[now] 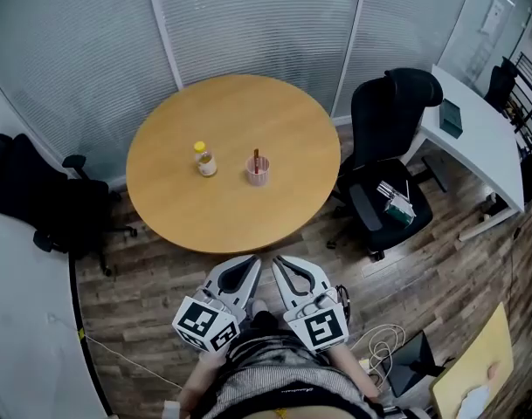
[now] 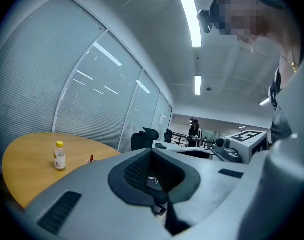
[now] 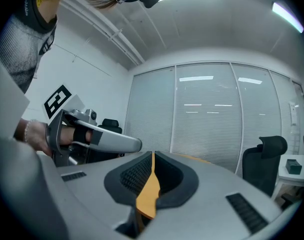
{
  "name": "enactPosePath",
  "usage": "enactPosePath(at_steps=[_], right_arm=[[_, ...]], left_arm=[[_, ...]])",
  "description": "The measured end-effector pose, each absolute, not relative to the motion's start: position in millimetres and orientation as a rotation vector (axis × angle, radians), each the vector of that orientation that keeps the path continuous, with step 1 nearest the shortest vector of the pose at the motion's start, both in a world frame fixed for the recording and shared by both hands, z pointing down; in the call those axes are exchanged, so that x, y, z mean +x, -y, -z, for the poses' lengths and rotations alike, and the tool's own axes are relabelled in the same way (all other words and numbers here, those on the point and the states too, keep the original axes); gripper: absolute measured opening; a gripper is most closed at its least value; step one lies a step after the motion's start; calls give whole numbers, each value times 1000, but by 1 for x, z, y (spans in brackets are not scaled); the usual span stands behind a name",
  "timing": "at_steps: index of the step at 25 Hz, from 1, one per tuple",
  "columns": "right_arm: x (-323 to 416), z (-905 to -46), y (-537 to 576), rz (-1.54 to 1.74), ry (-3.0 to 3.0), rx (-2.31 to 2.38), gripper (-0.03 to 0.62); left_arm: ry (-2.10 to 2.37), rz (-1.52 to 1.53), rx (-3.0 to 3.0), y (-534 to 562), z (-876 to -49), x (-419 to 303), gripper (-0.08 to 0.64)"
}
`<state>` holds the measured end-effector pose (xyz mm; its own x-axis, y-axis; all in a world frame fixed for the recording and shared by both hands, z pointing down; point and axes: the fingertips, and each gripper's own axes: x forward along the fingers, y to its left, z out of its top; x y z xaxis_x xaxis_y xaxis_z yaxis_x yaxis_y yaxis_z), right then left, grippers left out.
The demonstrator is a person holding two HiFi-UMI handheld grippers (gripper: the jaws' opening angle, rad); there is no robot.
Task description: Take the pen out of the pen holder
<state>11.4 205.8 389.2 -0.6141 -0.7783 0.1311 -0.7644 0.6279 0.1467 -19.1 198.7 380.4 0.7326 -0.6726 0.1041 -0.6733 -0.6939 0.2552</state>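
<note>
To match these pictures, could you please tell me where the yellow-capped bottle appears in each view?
Head view: the bottle stands on the round table, left of the pen holder.
Left gripper view: the bottle at the far left, on the table.
Right gripper view: not in it.
Shared landmark: the black high-backed chair.

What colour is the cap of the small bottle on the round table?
Yellow cap; best seen in the left gripper view.
</note>
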Motion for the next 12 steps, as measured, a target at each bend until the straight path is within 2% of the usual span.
enactPosePath(at_steps=[12], right_arm=[[-29, -405, -163, 78, 2601, 1294, 31]], left_arm=[[987, -47, 2653, -161, -398, -56, 5]])
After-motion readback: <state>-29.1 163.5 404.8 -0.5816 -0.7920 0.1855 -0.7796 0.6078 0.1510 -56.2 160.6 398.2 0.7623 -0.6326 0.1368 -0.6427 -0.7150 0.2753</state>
